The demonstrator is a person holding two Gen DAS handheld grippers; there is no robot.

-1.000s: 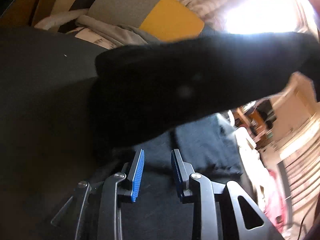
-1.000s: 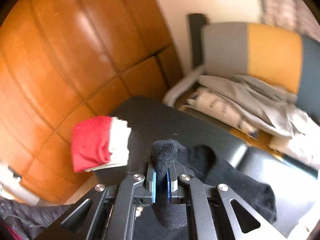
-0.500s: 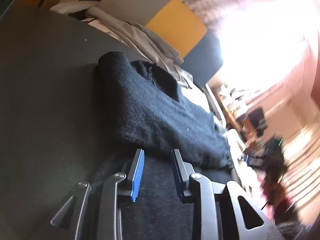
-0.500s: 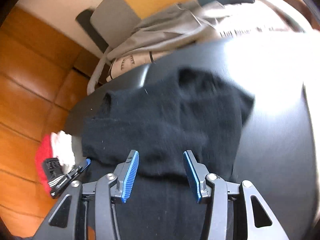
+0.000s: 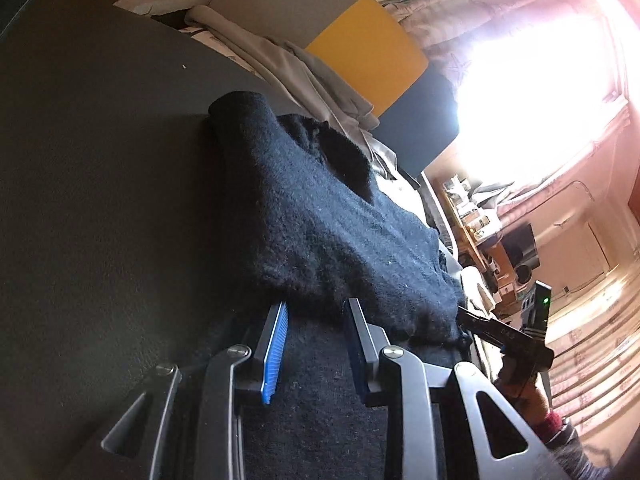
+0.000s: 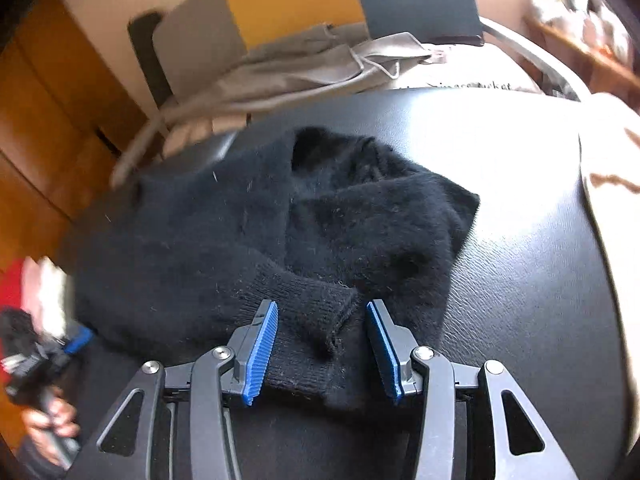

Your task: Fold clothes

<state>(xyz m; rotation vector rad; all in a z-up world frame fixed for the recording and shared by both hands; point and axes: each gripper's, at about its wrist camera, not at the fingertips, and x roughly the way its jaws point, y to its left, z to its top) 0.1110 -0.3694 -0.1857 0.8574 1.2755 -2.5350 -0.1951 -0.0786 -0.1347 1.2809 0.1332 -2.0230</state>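
Right tool (image 6: 322, 350): jaws wide apart, gripping nothing. A ribbed sleeve cuff (image 6: 316, 308) of the black sweater (image 6: 224, 240) lies between the blue pads without being pinched. Left tool (image 5: 314, 354): jaws parted, nothing held; it sits low over dark knit, with the folded edge of the sweater (image 5: 320, 224) just ahead at 12 o'clock.

Condition of the garment: black, fuzzy knit, flecked with pale lint. In the right wrist view it lies bunched and partly folded on the black surface (image 6: 528, 264), one sleeve laid across the body toward 6 o'clock, and the neck opening visible at 12 o'clock. In the left wrist view the fold forms a thick rounded roll running from 11 o'clock down toward 4 o'clock.

Edges and room: bare surface shows at 3 o'clock of the garment in the right wrist view, and at 9 o'clock in the left wrist view (image 5: 100, 180). The surface's far edge curves just beyond the sweater. At 8 o'clock in the right wrist view, a red and white folded item (image 6: 32, 292) sits at the edge, blurred.

Beyond the surface: a heap of grey clothes (image 6: 304, 68) rests on a chair with a grey, yellow and dark back (image 6: 280, 4). A bright window (image 5: 532, 80) washes out the 2 o'clock area of the left wrist view.
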